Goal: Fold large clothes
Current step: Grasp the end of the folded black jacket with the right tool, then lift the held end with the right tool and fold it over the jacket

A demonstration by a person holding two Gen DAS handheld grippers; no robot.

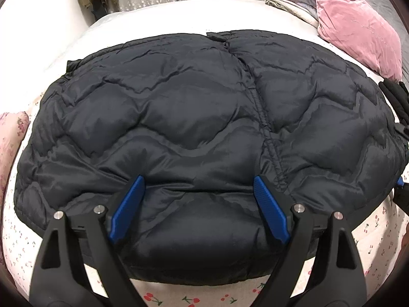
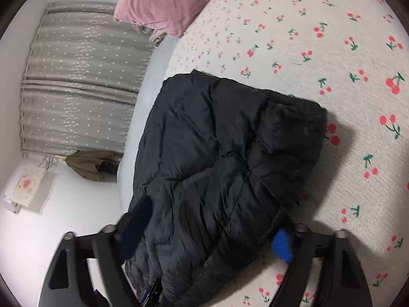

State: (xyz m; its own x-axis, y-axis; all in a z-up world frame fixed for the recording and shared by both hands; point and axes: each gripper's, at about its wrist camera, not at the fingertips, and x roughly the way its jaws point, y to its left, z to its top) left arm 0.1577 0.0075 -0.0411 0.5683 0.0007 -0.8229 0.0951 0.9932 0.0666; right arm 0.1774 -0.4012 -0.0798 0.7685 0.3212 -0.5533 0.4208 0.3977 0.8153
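Your left gripper [image 1: 198, 192] hangs spread wide over the black puffer jacket [image 1: 204, 117], folded flat on the cherry-print bedspread [image 1: 18, 240]. Only the right wrist view shows your right gripper [image 2: 212, 230], fingers apart with jacket fabric bunched between them; a firm pinch, I cannot tell.

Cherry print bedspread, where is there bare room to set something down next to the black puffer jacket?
Bare cherry print bedspread lies between the black puffer jacket and the pink pillow. A narrower strip borders the jacket's near hem by the left claw. It is crowded near the pillow and folded bedding.
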